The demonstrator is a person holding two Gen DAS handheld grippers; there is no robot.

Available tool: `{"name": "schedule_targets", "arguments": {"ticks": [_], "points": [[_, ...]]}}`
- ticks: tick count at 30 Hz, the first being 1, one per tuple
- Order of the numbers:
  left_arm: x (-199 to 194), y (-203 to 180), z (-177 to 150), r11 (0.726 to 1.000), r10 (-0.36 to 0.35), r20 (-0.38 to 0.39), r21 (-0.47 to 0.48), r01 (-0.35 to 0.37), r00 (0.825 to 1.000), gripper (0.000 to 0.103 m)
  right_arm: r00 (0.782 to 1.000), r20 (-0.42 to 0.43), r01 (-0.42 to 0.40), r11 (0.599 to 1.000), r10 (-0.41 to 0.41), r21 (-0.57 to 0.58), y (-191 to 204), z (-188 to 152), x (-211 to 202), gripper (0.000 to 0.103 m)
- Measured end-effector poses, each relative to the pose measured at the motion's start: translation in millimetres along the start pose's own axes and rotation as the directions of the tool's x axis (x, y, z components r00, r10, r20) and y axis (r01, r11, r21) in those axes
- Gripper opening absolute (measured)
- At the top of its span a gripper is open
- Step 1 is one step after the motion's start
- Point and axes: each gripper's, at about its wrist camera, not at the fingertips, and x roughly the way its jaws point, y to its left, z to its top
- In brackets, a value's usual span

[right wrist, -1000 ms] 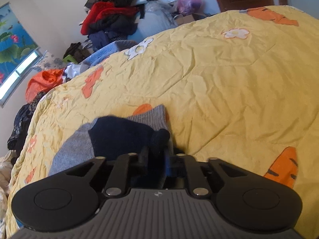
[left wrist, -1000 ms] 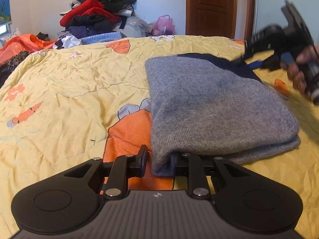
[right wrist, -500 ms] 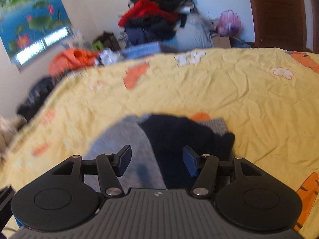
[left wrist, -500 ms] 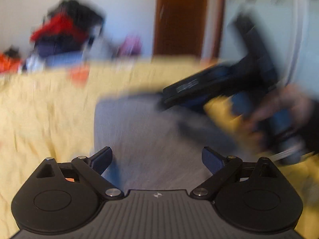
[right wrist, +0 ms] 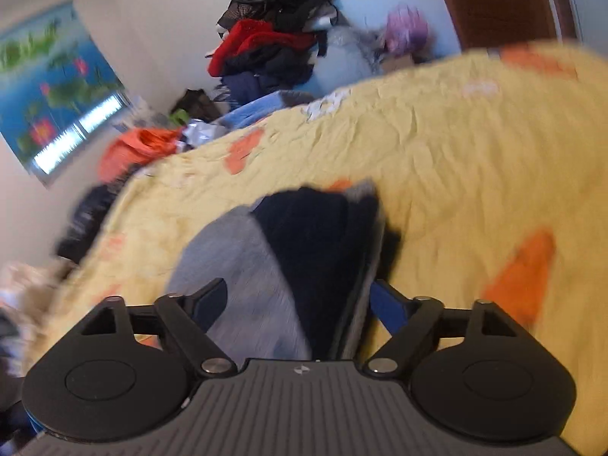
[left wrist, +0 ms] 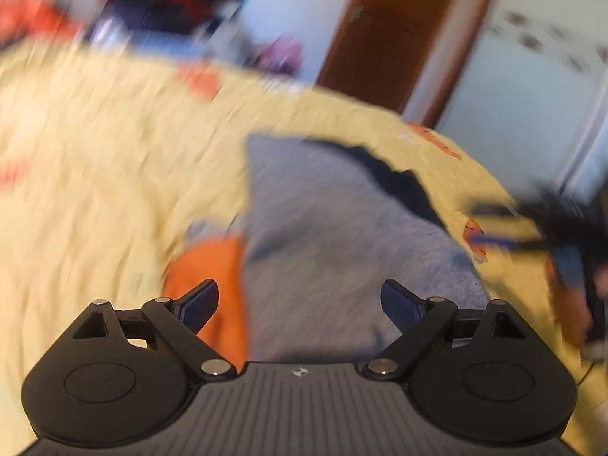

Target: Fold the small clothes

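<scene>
Where the grey sweater (left wrist: 342,258) lies folded on the yellow bedspread (left wrist: 114,174), a dark navy part (left wrist: 402,186) shows along its far right edge in the left wrist view. From the right wrist view that navy part (right wrist: 323,243) lies on top of the grey knit (right wrist: 243,277), running down toward the camera.

Left tool (left wrist: 300,304) hangs over the near end of the sweater with its jaws spread wide and nothing between them; the left finger (left wrist: 199,302) sits over an orange carrot print (left wrist: 212,273), the right one over the grey knit. Right tool (right wrist: 300,304) is likewise spread wide and grips nothing, its fingers on either side of the sweater. In the left view the right tool (left wrist: 532,235) shows as a dark blur at the right edge of the bed.

Beyond the bed stand a pile of clothes (right wrist: 273,38), a brown door (left wrist: 391,34) and a lotus picture (right wrist: 49,87) on the wall. Both views are motion-blurred.
</scene>
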Motion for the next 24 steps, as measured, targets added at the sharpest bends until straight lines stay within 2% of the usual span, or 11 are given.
{"name": "schedule_targets", "arguments": {"ticks": [4, 6, 9, 10, 11, 12, 13, 15, 18, 20, 24], "points": [[7.6, 24.4, -0.4, 0.971, -0.160, -0.068, -0.191, 0.145, 0.985, 0.092, 0.986, -0.145, -0.047, 0.967, 0.085, 0.249, -46.2, -37.0, -18.7, 0.081], [18.7, 26.3, 4.9, 0.935, -0.262, -0.110, -0.277, 0.224, 0.959, 0.092, 0.979, -0.158, -0.083, 0.957, 0.130, 0.278, -49.5, -45.6, -18.3, 0.080], [29.4, 26.5, 9.7, 0.912, -0.300, -0.134, -0.329, 0.243, 0.944, 0.090, 0.950, -0.234, -0.132, 0.942, 0.209, 0.307, -39.0, -46.4, -2.4, 0.080], [31.0, 25.3, 10.7, 0.912, -0.293, -0.146, -0.340, 0.230, 0.945, 0.082, 0.937, -0.257, -0.152, 0.938, 0.237, 0.311, -34.3, -46.8, 3.8, 0.081], [34.8, 24.0, 12.6, 0.917, -0.280, -0.176, -0.341, 0.209, 0.944, 0.045, 0.930, -0.271, -0.163, 0.938, 0.250, 0.306, -28.6, -46.9, 9.7, 0.081], [39.9, 22.7, 12.9, 0.925, -0.263, -0.221, -0.334, 0.180, 0.939, 0.020, 0.928, -0.276, -0.167, 0.942, 0.250, 0.292, -22.6, -46.2, 11.8, 0.078], [39.5, 21.3, 10.0, 0.933, -0.242, -0.247, -0.324, 0.156, 0.938, 0.019, 0.929, -0.287, -0.153, 0.948, 0.234, 0.279, -17.6, -45.1, 14.4, 0.072], [36.3, 14.2, 11.4, 0.947, -0.222, -0.248, -0.284, 0.148, 0.943, 0.016, 0.929, -0.333, -0.086, 0.971, 0.159, 0.222, -7.7, -44.5, 22.3, 0.027], [19.5, 2.2, 15.1, 0.961, -0.210, -0.217, -0.226, 0.160, 0.953, 0.013, 0.932, -0.338, -0.077, 0.984, 0.129, 0.162, -0.4, -44.7, 22.5, 0.022], [2.1, -3.3, 18.5, 0.962, -0.222, -0.185, -0.199, 0.185, 0.957, 0.013, 0.940, -0.304, -0.114, 0.982, 0.156, 0.154, 2.3, -40.0, 11.3, 0.021], [-25.9, -8.6, 3.2, 0.960, -0.256, -0.181, -0.166, 0.227, 0.950, 0.013, 0.939, -0.273, -0.181, 0.975, 0.210, 0.127, 6.8, -36.7, -21.4, 0.020]]}}
